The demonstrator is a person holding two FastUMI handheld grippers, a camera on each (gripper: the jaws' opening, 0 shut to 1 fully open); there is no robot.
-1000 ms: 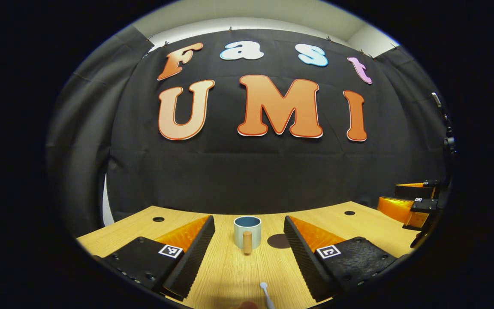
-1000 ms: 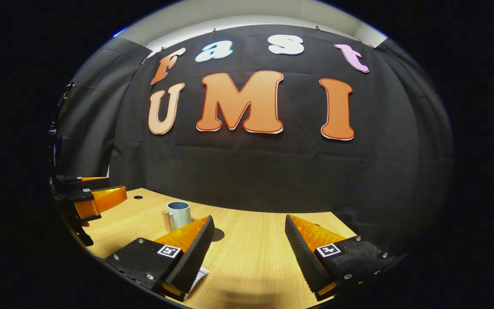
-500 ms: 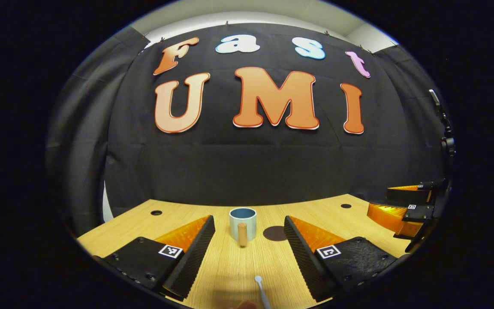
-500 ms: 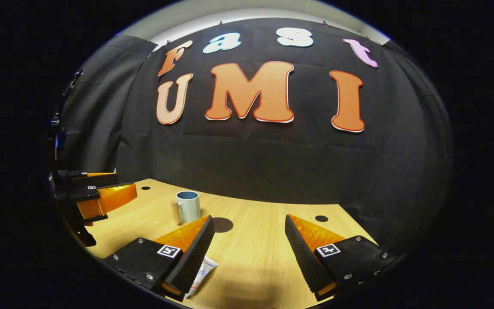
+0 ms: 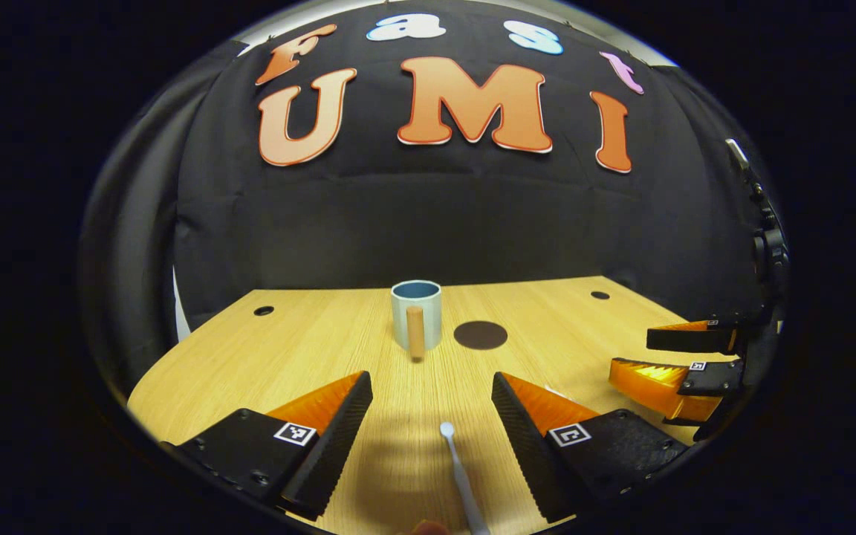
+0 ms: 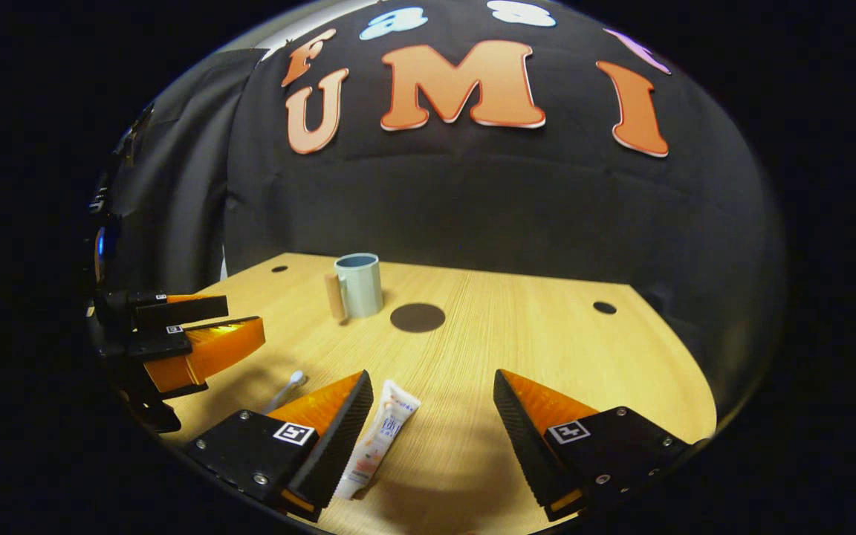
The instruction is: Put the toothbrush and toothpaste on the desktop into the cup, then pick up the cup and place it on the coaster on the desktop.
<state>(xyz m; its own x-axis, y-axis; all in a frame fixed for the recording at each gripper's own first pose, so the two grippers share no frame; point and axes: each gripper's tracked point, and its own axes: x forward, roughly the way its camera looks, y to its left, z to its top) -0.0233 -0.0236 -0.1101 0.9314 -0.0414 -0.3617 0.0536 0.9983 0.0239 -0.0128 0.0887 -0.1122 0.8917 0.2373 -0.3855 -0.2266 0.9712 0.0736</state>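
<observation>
Your left gripper [image 5: 432, 386] is gaping wide above the table [image 5: 309, 349], the toothbrush [image 5: 458, 468] lying between its fingers. Your right gripper [image 6: 432, 394] is hanging released too, the toothpaste [image 6: 380, 438] lying beside its left finger. Farther off, the cup [image 5: 416, 312] is standing just left of the coaster [image 5: 480, 335].

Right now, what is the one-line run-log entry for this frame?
stage: pre-grasp | left gripper: open over toothbrush | right gripper: open by toothpaste | cup: empty, off coaster

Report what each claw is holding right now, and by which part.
Nothing held. Left claw and right claw are open; toothbrush and toothpaste lie on the desktop.
</observation>
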